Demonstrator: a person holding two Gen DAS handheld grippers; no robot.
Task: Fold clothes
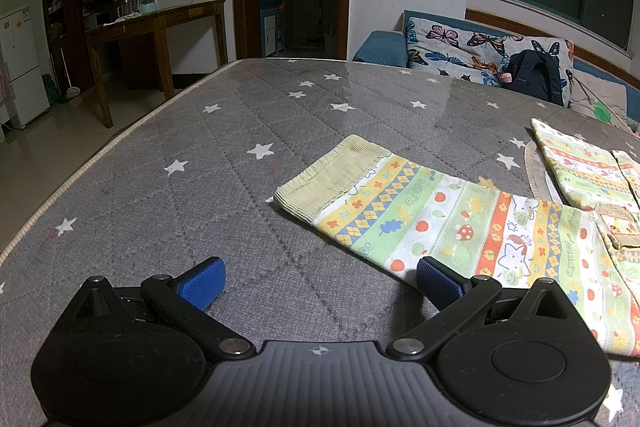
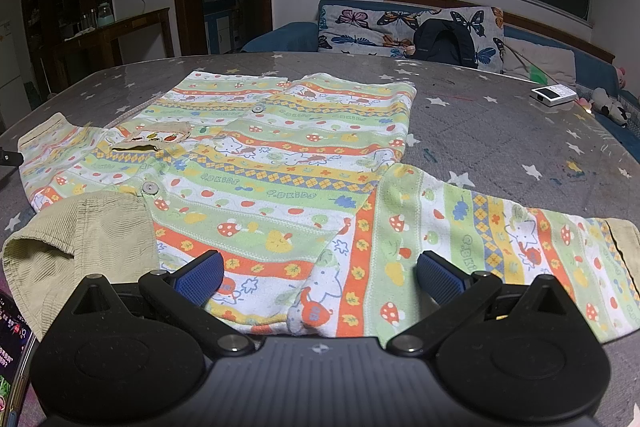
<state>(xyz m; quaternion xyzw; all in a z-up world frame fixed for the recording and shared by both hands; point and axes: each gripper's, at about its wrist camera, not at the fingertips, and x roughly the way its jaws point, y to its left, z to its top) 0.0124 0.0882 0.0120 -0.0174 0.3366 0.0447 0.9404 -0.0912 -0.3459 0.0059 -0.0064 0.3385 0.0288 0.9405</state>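
A child's striped patterned shirt with beige collar and cuffs lies spread flat on the grey star-print mattress. Its right sleeve stretches out to the right. Its left sleeve with a beige cuff shows in the left wrist view. My left gripper is open and empty, low over the mattress, its right finger at the edge of that sleeve. My right gripper is open and empty, over the shoulder area near the beige collar.
A white handheld device lies on the mattress at the far right. A sofa with butterfly cushions and a dark backpack stands behind. A wooden table and a fridge stand to the left. A phone shows at the lower left.
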